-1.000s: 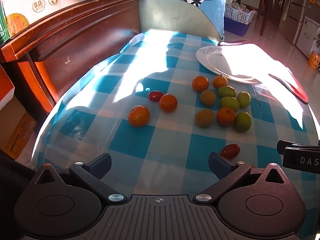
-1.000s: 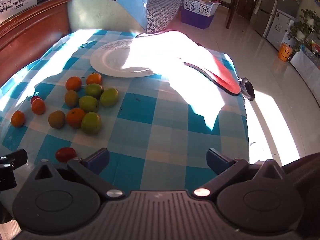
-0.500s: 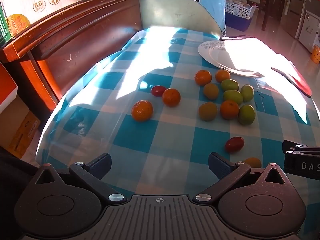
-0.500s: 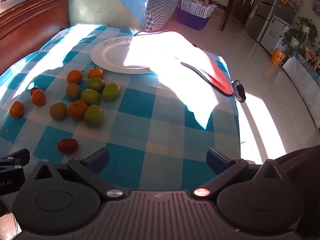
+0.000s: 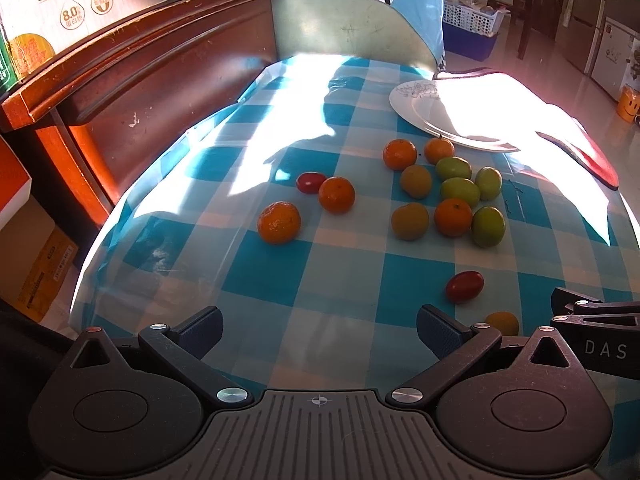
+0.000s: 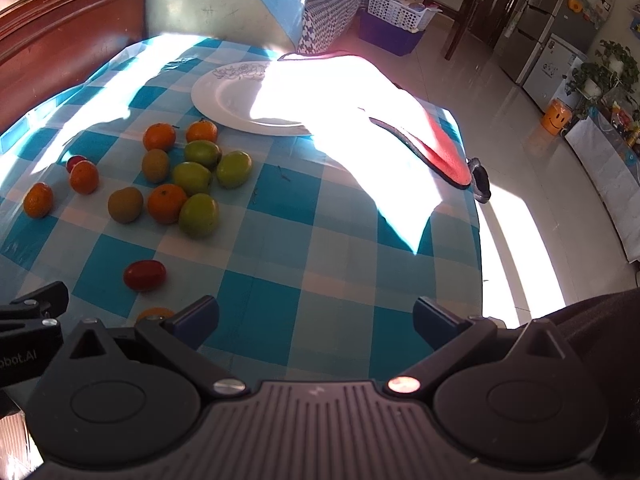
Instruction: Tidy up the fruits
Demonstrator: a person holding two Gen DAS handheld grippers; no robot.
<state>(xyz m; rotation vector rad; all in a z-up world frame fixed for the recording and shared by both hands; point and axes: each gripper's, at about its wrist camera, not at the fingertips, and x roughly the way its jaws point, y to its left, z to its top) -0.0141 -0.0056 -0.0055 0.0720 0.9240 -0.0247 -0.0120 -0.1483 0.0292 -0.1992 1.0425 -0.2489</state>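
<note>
- While you hold both tools low over the near edge of the table point(image 5: 304, 280), your left tongs point(image 5: 320, 328) are spread wide with nothing between the fingers, and your right tongs point(image 6: 316, 316) are spread wide and empty too.
- Just beyond the left tongs' right finger lies a red cherry tomato point(image 5: 464, 287); a small orange fruit point(image 5: 502, 323) sits half hidden beside that finger.
- Further out, in the middle of the blue-and-white checked cloth, a cluster of oranges and green fruits point(image 5: 452, 196) lies bunched together, many touching.
- To the left of the cluster, apart from it, are two more oranges point(image 5: 279, 222) and a second red tomato point(image 5: 311, 182), which touches the farther orange.
- Beyond the cluster, a white plate point(image 6: 240, 100) rests on the table, partly washed out by strong sunlight.
- A red-edged mat point(image 6: 440, 152) lies along the table's right side.
</note>
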